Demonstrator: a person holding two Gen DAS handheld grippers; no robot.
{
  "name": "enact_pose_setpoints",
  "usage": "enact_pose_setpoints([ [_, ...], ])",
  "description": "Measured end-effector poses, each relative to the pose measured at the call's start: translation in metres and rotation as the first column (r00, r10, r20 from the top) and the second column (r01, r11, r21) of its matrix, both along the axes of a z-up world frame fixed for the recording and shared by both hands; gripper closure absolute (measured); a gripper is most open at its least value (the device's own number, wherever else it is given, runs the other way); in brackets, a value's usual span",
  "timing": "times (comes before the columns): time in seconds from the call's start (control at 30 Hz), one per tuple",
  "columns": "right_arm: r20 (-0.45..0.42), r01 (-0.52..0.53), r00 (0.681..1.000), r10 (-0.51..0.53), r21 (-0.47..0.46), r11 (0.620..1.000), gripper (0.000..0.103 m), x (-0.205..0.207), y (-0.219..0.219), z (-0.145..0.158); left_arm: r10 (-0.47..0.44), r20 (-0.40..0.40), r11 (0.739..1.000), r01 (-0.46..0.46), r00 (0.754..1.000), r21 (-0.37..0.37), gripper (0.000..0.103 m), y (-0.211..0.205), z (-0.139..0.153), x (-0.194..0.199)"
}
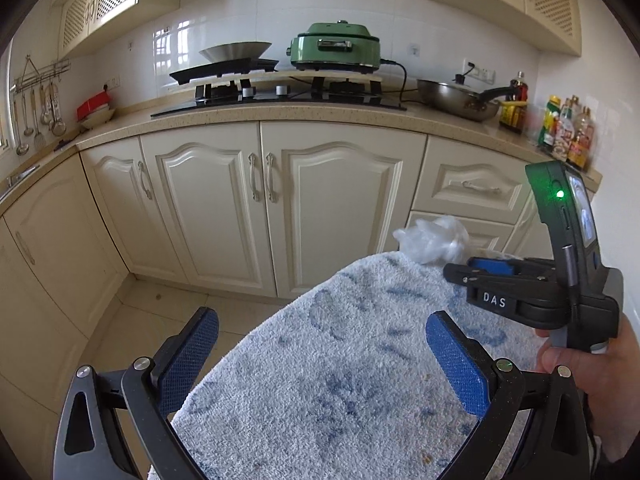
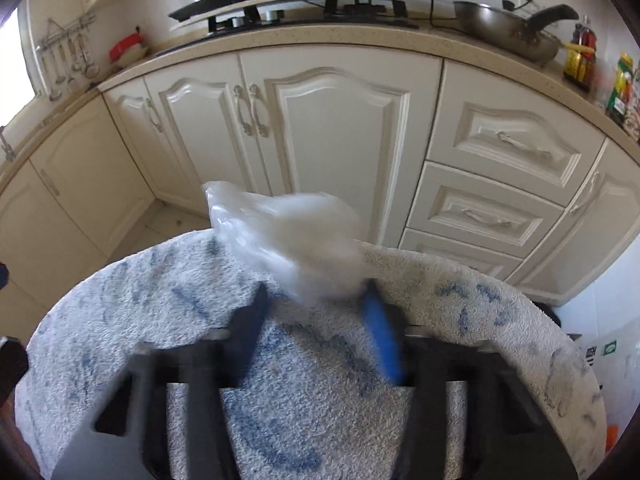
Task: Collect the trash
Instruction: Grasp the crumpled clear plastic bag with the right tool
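My right tongs (image 2: 316, 308) pinch a crumpled plastic bag (image 2: 288, 236) at the far edge of the towel-covered table (image 2: 120, 320). My left tongs (image 1: 322, 340) hang wide open above the towel, holding nothing.

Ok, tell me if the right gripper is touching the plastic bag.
Touching. In the right wrist view, the right gripper has both fingers against the crumpled plastic bag, which lies on the towel.
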State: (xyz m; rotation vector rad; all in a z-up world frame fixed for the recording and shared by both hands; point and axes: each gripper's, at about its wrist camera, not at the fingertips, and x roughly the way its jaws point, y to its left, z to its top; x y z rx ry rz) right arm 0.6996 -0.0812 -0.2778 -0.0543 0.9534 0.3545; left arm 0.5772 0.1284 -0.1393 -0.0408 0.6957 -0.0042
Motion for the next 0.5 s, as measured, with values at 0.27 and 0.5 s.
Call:
enact_pose_setpoints([
  [0.27, 0.052, 0.027, 0.998, -0.027, -0.003, 1.0, 0.0, -0.023, -0.01, 0.015, -0.009, 0.011, 1.0, 0.009, 1.0, 0.005, 0.001, -0.003, -0.003, -0.01],
  [0.5, 0.055, 0.069, 0.996, -0.073, 0.084, 0.994, 0.0, 0.006, 0.005, 0.031, 0.016, 0.009, 1.0, -0.016, 1.0, 0.012, 0.001, 0.0, -0.006, -0.013],
])
